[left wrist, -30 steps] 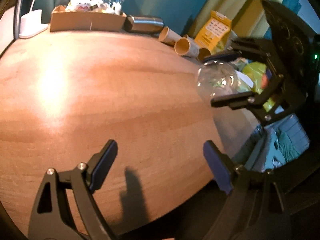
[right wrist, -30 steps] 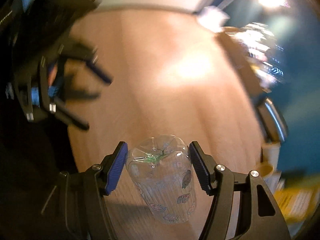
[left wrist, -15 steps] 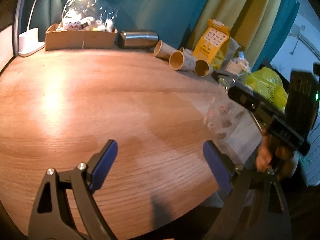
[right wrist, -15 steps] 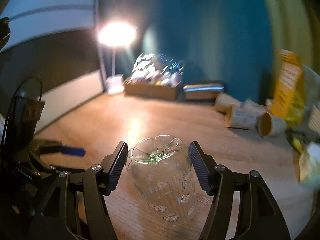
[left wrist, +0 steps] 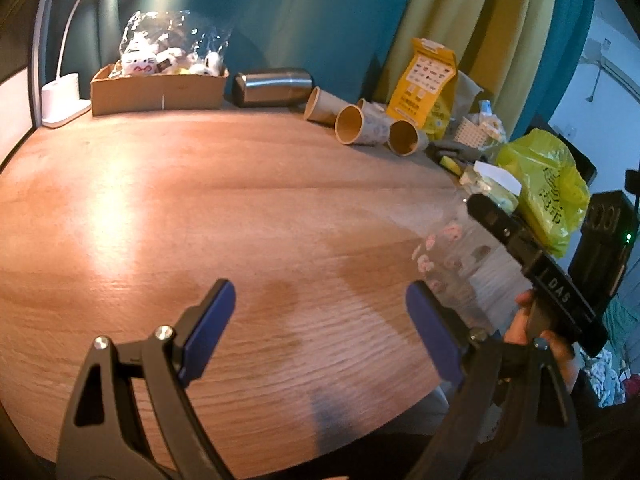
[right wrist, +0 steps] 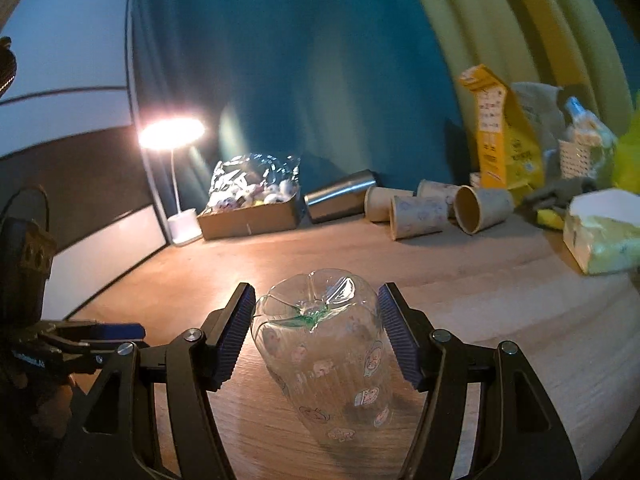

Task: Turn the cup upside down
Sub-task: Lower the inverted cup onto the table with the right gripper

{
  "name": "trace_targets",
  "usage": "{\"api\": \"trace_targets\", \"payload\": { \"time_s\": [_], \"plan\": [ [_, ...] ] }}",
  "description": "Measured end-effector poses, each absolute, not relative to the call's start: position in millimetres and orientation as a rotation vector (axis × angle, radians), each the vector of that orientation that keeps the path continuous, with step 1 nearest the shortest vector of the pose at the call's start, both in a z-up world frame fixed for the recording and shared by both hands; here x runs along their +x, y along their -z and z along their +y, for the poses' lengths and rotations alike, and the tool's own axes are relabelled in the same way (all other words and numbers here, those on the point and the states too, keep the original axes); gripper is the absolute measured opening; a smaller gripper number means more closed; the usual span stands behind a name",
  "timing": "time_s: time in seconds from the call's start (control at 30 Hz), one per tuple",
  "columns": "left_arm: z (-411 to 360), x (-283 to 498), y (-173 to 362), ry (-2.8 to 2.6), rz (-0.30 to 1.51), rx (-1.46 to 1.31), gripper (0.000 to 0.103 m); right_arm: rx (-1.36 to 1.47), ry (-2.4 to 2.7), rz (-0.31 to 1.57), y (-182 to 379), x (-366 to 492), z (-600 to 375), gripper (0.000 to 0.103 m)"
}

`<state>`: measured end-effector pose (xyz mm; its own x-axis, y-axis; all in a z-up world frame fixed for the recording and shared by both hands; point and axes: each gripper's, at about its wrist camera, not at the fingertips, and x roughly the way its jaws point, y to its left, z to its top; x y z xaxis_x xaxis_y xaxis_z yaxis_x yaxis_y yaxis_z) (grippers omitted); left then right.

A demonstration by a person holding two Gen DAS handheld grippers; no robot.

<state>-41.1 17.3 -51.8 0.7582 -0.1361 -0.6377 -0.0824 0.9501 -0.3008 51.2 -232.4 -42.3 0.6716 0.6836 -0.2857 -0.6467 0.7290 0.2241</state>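
1. Near the desk's [right wrist: 500, 288] front edge, the cup [right wrist: 324, 356] sits base-up, mouth down, between the right gripper's [right wrist: 316, 336] pads; pads at its sides, contact unclear, so grip can't be told.
2. Left gripper [left wrist: 320, 332] spread wide, empty, over bare desk.
3. Step: release after the flip, likely.
4. Next: part pads, back off without tipping cup.

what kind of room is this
Probably a lived-in room at home, not a lab: a round wooden table against teal and yellow curtains, lit by a white desk lamp, cluttered with tipped paper cups.
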Motion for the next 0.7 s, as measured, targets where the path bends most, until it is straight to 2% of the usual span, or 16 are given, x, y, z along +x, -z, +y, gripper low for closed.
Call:
{"api": "trace_targets", "payload": {
  "time_s": [0.37, 0.43, 0.7],
  "plan": [
    [16, -45, 52, 0.003, 0.678, -0.285, 0.089, 0.114, -0.729, 0.352, 44, 48, -236, 0.069],
    [16, -46, 51, -0.003, 0.677, -0.284, 0.089, 0.109, -0.723, 0.363, 44, 49, -235, 0.079],
    [15, -55, 42, -0.026, 0.641, -0.263, 0.089, 0.059, -0.653, 0.365, 24, 34, -232, 0.083]
  ]
}}
